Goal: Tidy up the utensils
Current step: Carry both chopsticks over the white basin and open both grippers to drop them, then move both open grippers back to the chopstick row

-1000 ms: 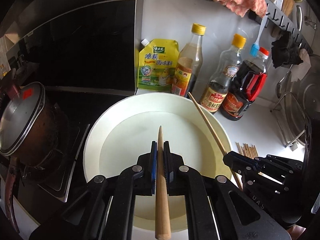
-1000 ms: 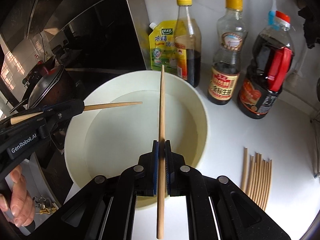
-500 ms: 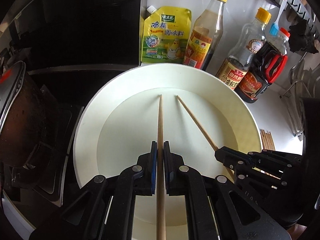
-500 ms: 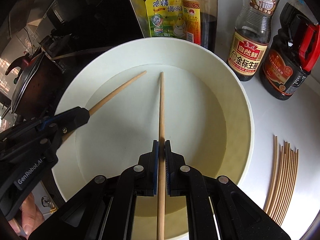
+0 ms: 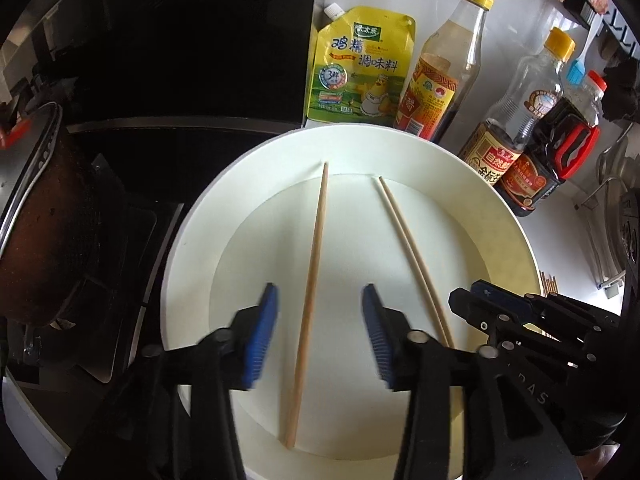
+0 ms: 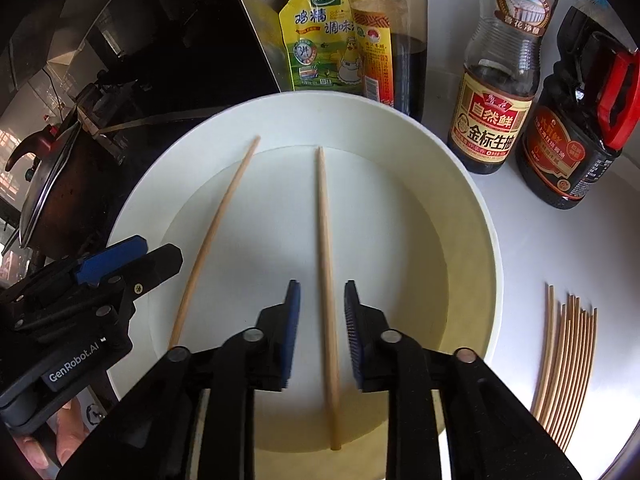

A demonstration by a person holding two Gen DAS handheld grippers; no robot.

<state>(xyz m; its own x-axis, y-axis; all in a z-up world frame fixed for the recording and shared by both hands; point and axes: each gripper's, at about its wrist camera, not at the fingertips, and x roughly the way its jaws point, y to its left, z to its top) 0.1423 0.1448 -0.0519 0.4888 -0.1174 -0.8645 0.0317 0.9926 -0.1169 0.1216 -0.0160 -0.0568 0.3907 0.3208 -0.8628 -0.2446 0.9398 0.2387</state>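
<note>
White counter by the stove: two chopsticks are lying in the bowl (image 5: 516,248), and you are gripping neither.

One chopstick (image 5: 310,292) is lying between your left gripper's (image 5: 318,334) spread fingers, the other chopstick (image 6: 326,280) between your right gripper's (image 6: 322,328) parted fingers, both untouched. Sauce bottles (image 6: 500,80) and a yellow pouch (image 5: 360,68) are standing just behind; spare chopsticks (image 6: 564,360) are lying right of the bowl.

Cream-white bowl (image 5: 516,240); two pale tan chopsticks (image 6: 326,264) inside. Black grippers, blue pads (image 5: 260,336) (ridged). Yellow pouch (image 5: 358,68), green-and-blue print. Bottles (image 6: 500,80) dark brown, red-gold labels, yellow caps; one red handle (image 6: 620,100)
</note>
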